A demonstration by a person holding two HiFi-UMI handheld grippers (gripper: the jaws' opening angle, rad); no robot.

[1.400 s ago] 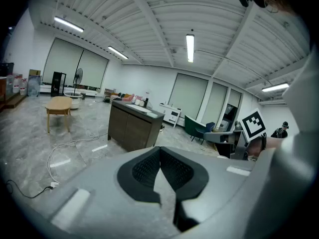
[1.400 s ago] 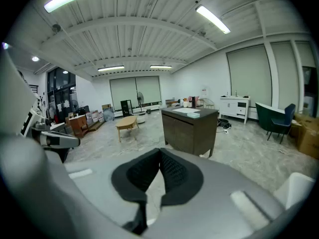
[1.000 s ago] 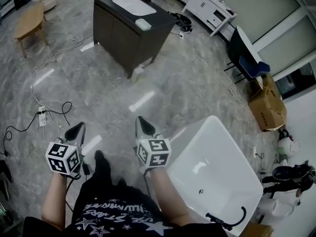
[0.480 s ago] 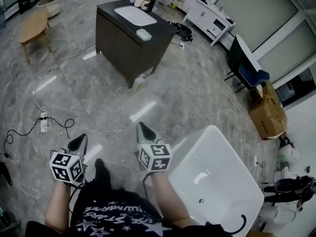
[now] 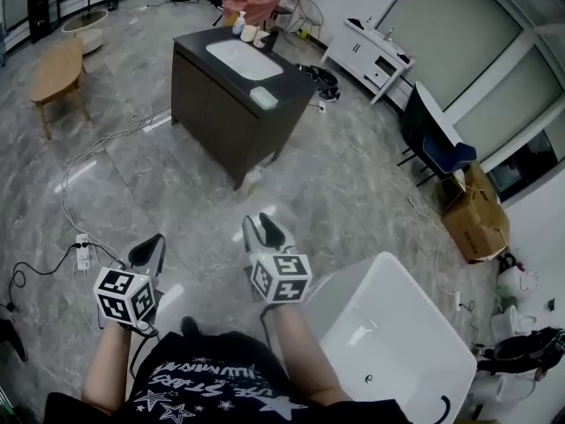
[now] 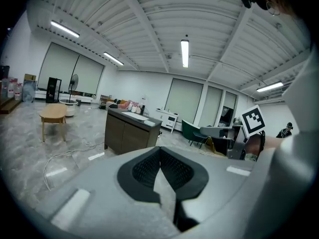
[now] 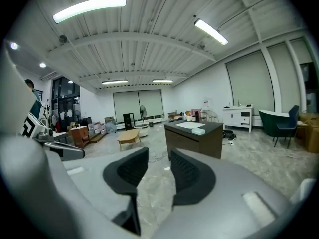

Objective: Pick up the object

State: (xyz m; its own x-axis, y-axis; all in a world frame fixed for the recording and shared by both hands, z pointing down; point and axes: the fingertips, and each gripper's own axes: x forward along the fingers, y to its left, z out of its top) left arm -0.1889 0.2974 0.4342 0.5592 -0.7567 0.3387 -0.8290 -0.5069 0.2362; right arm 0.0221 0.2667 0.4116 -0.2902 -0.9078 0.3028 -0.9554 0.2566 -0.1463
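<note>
right gripper [image 7: 158, 156] jaws opening, clear gap, nothing between; left gripper [image 6: 160, 151] jaws tip to tip, empty. both over grey floor [image 5: 353, 175], well short of dark vanity [image 5: 221, 91]. pale green block [image 5: 263, 98] lies on its counter; target unclear.

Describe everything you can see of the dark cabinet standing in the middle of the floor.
The cabinet is a dark, boxy unit on short legs, standing free on the grey marble-look floor. A white rectangular basin is sunk in its black top. A small pale block lies at the near corner; a few bottles stand at the far end.
</note>
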